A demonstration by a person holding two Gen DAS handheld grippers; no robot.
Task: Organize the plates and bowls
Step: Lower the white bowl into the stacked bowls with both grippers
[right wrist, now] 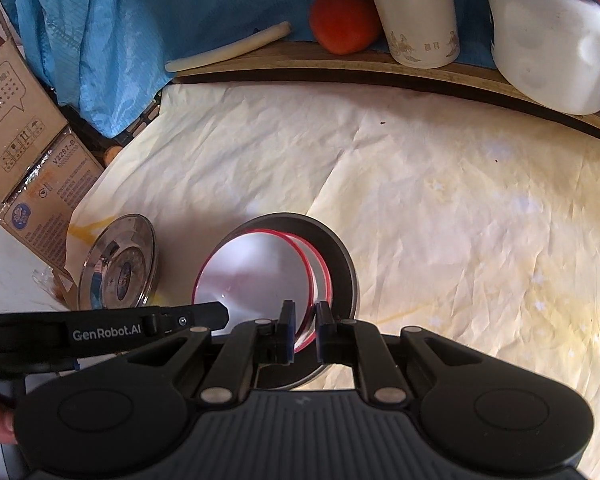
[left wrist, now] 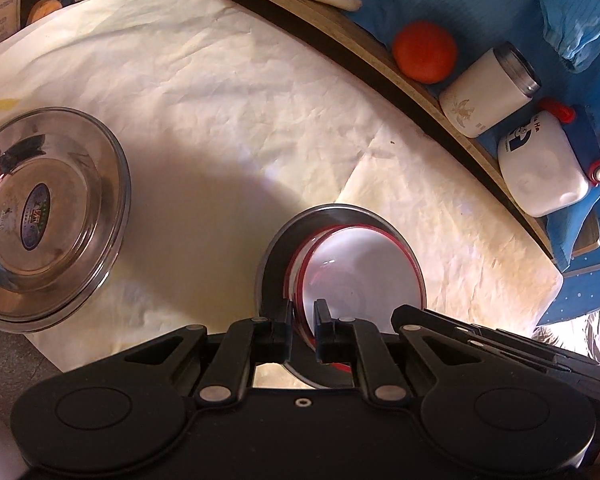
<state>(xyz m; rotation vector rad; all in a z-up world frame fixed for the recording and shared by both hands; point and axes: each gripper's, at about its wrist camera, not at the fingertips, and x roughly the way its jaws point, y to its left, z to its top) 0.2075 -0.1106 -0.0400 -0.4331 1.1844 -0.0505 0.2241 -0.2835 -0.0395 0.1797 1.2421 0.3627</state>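
Two nested white bowls with red rims [left wrist: 360, 268] sit inside a steel bowl [left wrist: 274, 248] on the cream paper cover. My left gripper [left wrist: 304, 330] is shut on the near rim of the red-rimmed bowls. From the other side, my right gripper [right wrist: 305, 330] is shut on the rim of the same red-rimmed bowls [right wrist: 256, 272], which rest in the steel bowl [right wrist: 338, 246]. One of the left gripper's fingers [right wrist: 204, 316] shows at the bowls' left edge. A short stack of steel plates [left wrist: 52, 216] lies to the left, apart from the bowls, and appears tilted by the lens as the steel plates [right wrist: 118, 268].
A wooden ledge [right wrist: 340, 64] at the back carries an orange fruit [right wrist: 344, 20], a white cup [right wrist: 416, 16], a white jug [right wrist: 552, 40] and a pale stick [right wrist: 228, 48]. Blue cloth [right wrist: 100, 40] hangs behind. A cardboard box [right wrist: 28, 152] stands at the left. Crumpled paper [right wrist: 460, 220] spreads to the right.
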